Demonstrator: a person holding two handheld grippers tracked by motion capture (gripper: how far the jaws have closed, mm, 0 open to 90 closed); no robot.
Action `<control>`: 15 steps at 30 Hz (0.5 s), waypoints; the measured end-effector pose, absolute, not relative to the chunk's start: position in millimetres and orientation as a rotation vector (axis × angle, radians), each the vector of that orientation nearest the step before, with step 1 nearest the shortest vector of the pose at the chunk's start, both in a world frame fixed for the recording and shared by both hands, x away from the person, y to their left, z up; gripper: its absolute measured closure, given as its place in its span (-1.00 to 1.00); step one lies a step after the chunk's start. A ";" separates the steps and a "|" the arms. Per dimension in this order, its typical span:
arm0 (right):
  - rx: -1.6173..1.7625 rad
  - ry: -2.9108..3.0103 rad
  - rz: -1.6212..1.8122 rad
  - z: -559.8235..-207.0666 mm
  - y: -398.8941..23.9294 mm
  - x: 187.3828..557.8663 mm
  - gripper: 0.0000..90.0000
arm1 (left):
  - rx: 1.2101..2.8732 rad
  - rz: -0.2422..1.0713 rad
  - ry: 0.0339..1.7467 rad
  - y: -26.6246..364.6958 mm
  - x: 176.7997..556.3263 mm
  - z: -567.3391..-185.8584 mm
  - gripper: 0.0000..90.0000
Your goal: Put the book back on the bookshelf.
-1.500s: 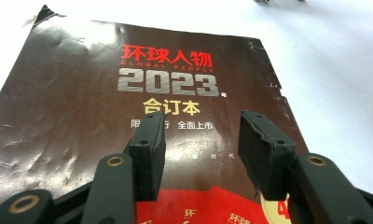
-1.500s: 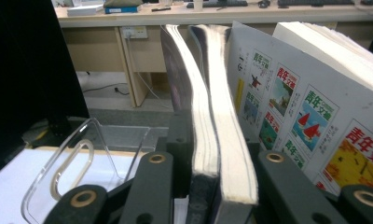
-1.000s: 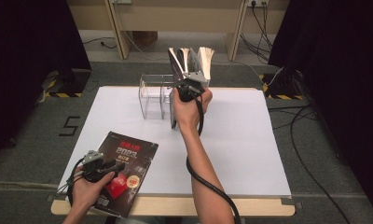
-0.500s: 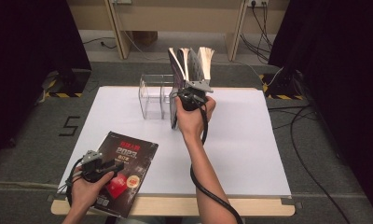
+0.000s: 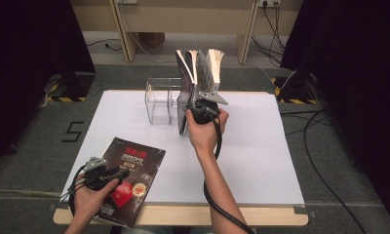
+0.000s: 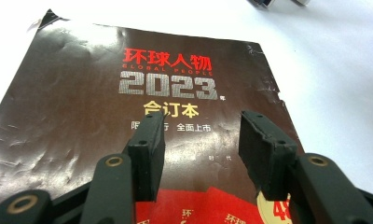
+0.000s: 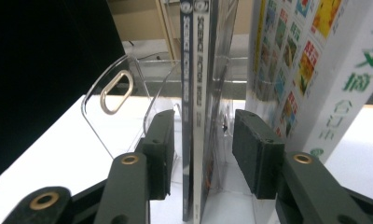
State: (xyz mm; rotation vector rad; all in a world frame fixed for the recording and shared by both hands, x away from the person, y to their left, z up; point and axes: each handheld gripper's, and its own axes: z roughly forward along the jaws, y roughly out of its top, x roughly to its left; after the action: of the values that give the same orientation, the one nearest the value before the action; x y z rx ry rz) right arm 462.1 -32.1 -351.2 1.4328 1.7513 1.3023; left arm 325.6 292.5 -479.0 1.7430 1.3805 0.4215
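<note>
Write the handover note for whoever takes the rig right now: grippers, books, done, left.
Left gripper: open, fingers apart, low over the dark magazine lying flat at the table's near left corner. Nothing held.
Right gripper: jaws have just been closing; fingers either side of the thin upright magazines, not yet pressing, so nothing gripped.
Clear rack stands at the far middle of the table, with the magazines and a thick white book upright at its right end.
Done: several volumes stand upright.
Left, probably: settle the thin magazines, then stand the dark magazine in the rack.
</note>
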 end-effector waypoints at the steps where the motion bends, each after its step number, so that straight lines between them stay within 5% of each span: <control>1: 1.432 1.753 1.301 -352.1 -32.6 461.1 0.35 | 1.743 0.423 1.381 292.7 325.6 -478.9 0.12; 15: 1.449 1.814 1.268 -364.3 -34.8 448.5 0.37 | 1.728 0.435 1.405 299.8 326.5 -475.9 0.11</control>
State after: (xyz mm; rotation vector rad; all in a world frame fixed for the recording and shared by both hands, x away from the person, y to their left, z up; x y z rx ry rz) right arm 448.5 -34.8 -364.3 1.4487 1.8144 1.2684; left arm 326.5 299.8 -475.9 1.7282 1.4049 0.4351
